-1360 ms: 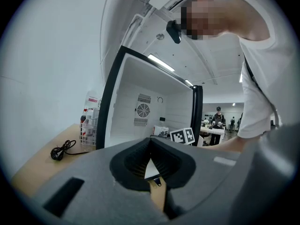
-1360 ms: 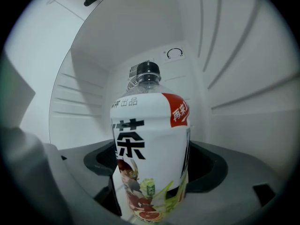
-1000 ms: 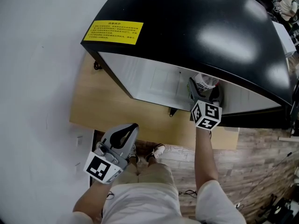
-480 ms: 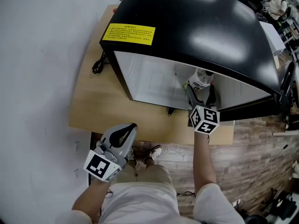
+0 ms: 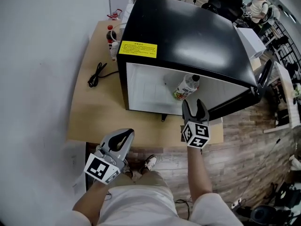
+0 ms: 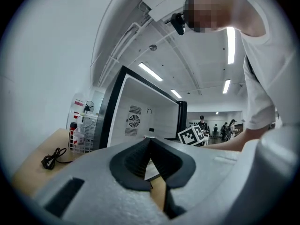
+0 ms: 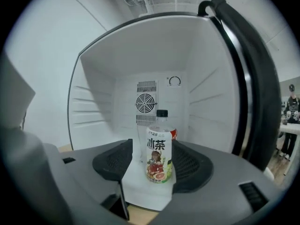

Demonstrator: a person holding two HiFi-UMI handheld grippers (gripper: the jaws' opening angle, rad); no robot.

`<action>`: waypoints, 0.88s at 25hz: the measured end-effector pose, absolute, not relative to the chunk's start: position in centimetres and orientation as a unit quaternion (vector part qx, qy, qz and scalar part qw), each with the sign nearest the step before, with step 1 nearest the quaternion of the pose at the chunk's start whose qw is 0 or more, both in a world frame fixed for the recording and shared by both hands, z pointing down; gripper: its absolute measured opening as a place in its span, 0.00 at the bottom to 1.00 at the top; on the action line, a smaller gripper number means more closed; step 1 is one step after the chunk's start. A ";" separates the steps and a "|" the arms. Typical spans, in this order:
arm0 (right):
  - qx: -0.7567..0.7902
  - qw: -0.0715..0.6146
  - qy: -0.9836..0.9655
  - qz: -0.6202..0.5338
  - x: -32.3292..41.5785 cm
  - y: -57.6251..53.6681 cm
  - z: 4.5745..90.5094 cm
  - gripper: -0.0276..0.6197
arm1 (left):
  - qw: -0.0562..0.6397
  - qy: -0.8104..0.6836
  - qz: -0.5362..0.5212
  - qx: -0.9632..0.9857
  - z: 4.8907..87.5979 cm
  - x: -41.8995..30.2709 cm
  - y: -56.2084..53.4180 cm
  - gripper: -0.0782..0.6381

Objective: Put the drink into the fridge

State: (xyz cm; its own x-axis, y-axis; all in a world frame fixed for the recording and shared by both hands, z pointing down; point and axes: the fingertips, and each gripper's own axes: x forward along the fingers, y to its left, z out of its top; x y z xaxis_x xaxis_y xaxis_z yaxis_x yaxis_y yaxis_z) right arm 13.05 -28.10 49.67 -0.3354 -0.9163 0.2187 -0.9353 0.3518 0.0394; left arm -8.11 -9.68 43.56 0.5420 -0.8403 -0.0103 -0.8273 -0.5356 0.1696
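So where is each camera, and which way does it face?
Head view: on the person's head, looking down on the fridge; left claw and right claw show.
Left gripper view: on the left claw, facing the fridge past its shut jaws.
Right gripper view: on the right claw, facing the bottle inside; jaws just been closing, empty.
Shared: bottle, in head and right gripper views.

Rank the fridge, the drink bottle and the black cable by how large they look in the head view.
Largest: fridge.
Then drink bottle and black cable: they look about alike, so I do not rank them.
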 end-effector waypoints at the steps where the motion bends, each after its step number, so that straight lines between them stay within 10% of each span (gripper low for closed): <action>1: 0.575 0.100 -0.811 0.043 13.3 -27.5 49.2 0.42 | 0.073 -0.475 -0.048 0.876 43.5 -8.3 -9.5 0.13; 12: 0.628 0.072 -0.772 0.066 16.3 -23.2 47.4 0.05 | 0.033 -0.458 -0.080 0.885 39.7 -10.7 -8.8 0.13; 22: 0.588 0.023 -0.804 0.089 18.6 -21.4 43.3 0.05 | 0.009 -0.479 -0.077 0.875 36.9 -11.7 -9.8 0.13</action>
State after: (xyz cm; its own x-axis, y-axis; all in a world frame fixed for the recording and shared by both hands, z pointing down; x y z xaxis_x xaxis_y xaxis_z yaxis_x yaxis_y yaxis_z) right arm 18.59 -21.45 43.29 -0.3083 -0.9408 0.1410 -0.9489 0.2936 -0.1158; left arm -11.73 -9.76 36.85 0.5299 -0.8386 -0.1264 -0.8357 -0.5417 0.0905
